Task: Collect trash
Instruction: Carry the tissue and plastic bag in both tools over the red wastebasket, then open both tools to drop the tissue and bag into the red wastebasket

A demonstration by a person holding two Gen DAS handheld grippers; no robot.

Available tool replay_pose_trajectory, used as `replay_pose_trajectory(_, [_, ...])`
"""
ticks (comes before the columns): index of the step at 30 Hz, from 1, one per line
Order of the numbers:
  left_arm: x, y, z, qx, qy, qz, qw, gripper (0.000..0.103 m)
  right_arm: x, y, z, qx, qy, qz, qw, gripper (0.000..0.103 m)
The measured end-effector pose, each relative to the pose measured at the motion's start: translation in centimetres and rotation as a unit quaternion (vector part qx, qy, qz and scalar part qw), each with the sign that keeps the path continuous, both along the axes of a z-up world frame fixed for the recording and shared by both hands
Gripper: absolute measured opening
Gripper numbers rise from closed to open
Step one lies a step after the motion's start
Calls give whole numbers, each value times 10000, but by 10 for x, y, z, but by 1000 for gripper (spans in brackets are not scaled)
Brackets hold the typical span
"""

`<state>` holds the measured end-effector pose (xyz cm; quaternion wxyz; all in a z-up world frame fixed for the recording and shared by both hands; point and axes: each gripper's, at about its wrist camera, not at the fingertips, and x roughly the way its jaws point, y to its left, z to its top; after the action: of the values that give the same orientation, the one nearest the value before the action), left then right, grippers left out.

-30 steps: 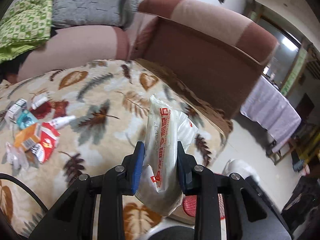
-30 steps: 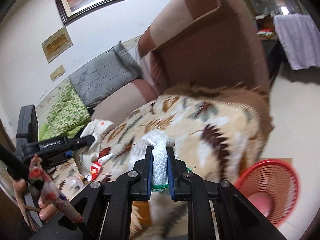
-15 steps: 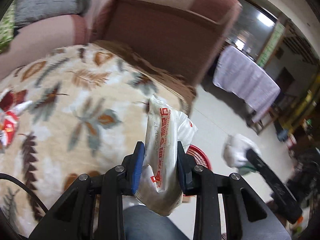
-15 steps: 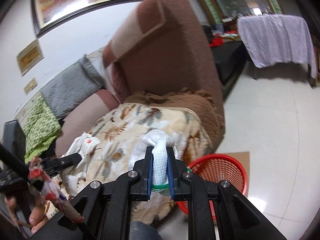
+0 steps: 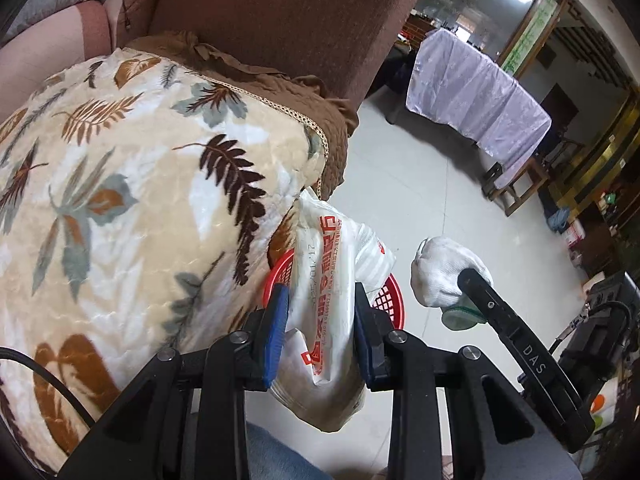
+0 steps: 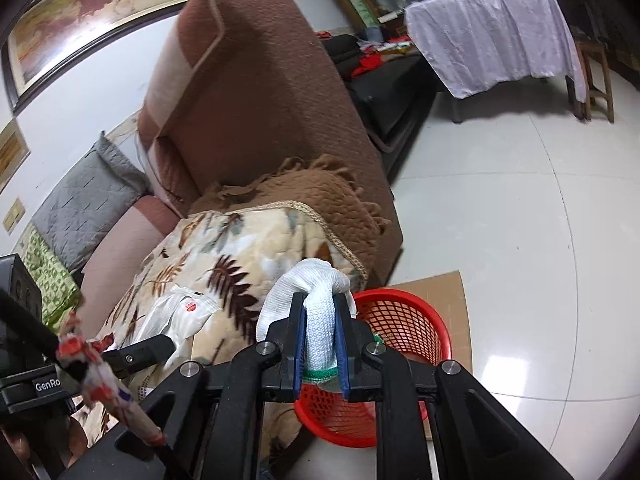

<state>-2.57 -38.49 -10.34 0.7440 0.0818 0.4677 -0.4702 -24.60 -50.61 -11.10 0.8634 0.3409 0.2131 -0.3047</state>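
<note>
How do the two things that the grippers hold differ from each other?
The left gripper holds a smooth white plastic bag with red print; the right gripper holds a knitted white glove with a green cuff and no print. The white plastic bag spreads wide between its fingers; the white glove is pinched narrow. Both are white, both are clamped and both hang near the red basket.

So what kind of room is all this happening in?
Most likely a home living room. A brown sofa draped with a leaf-print blanket fills the view, a framed painting hangs on the wall behind it, and a cloth-covered table stands across the pale tiled floor.
</note>
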Motion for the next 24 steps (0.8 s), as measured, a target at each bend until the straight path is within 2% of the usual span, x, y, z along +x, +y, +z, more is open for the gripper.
replay_pose_trajectory(7, [-9, -34, -25, 325, 65, -323, 9989, 30, -4, -19, -19, 213, -23, -166, 9996, 14])
replay_pose_trajectory(10, [-10, -43, -35, 415, 156, -389, 9983, 31, -6, -23, -22, 295, -150, -146, 9993, 19])
replay_pose_trajectory(12, [-10, -46, -39, 445, 235, -399, 9979, 39, -10, -24, -21, 319, -246, -190, 9990, 37])
replay_pose_trajectory(14, [-11, -47, -39, 437, 219, -412, 9980, 46, -14, -24, -16, 316, -362, -205, 9986, 39])
replay_pose_trajectory(16, [-14, -44, -34, 448, 15, -376, 9983, 51, -14, -21, -11, 287, -390, -208, 9986, 42])
replay_pose_trajectory(18, [-15, -37, -25, 407, -105, -364, 9985, 53, -15, -17, -3, 229, -466, -169, 9985, 51])
replay_pose_trajectory(20, [-16, -24, -14, 380, -316, -287, 9984, 57, -13, -10, 7, 132, -525, -79, 9985, 55])
replay_pose_trajectory(24, [-13, 11, 17, 270, -868, 13, 9959, 62, -3, 15, 34, -176, -632, 203, 9976, 76])
